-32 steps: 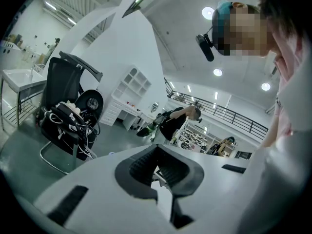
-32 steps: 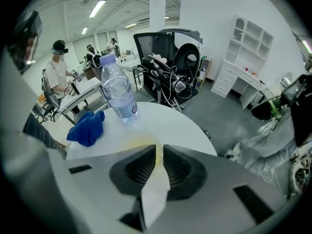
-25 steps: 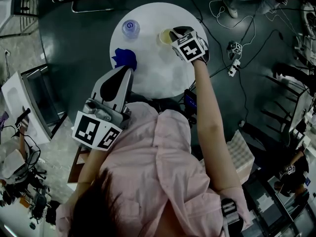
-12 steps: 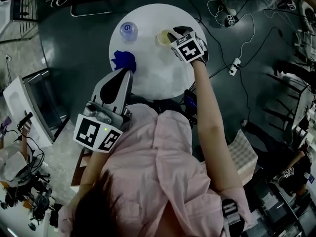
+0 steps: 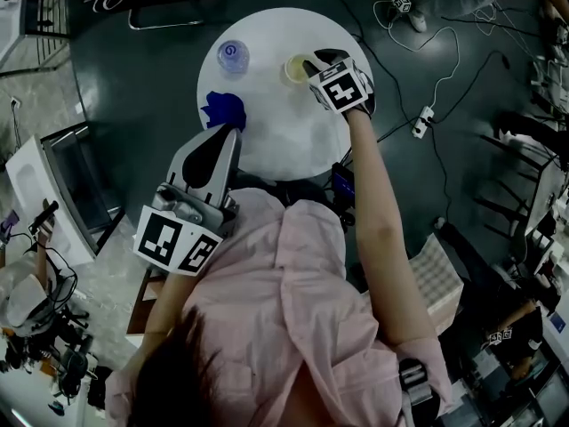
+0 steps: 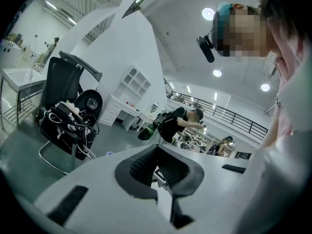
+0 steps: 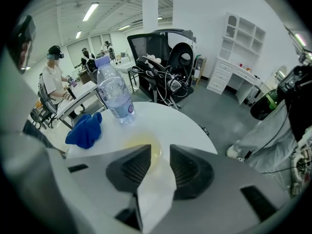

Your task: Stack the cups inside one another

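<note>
The yellowish cup (image 7: 142, 150) stood on the round white bench (image 5: 284, 123), its near rim just at the tips of my right gripper (image 7: 160, 165), jaws parted around it. My left gripper (image 6: 157, 169) hung back, jaws slightly apart, empty. Nothing had shifted since half a second before. A bottle (image 5: 233, 53) and blue cloth (image 5: 222, 108) shared the bench; cables (image 5: 444, 52) crossed the dark floor.
</note>
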Available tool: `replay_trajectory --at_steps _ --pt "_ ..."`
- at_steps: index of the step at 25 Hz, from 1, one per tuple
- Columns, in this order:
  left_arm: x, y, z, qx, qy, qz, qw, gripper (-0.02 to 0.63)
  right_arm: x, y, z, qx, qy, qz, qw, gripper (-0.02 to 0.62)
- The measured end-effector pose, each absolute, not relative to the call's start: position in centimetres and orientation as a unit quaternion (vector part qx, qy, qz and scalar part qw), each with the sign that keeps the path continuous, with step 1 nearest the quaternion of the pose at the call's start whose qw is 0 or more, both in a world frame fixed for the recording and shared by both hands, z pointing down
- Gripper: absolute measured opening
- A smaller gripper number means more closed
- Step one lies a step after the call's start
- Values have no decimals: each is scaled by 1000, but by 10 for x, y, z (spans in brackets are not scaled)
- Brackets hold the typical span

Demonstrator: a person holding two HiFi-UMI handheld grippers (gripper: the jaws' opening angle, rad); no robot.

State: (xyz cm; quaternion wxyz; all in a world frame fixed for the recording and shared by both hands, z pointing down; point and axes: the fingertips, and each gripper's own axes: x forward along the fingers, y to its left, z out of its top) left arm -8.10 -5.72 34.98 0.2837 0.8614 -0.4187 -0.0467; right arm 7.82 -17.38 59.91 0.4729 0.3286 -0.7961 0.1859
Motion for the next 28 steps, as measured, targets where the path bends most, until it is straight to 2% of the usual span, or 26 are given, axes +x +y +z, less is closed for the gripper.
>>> replay_trajectory --at_steps 17,28 --pt "-83 -61 353 858 -421 -46 289 14 78 -176 609 323 -794 188 479 103" --pt "-81 -60 354 860 -418 -43 290 15 81 -178 603 334 -800 193 459 103"
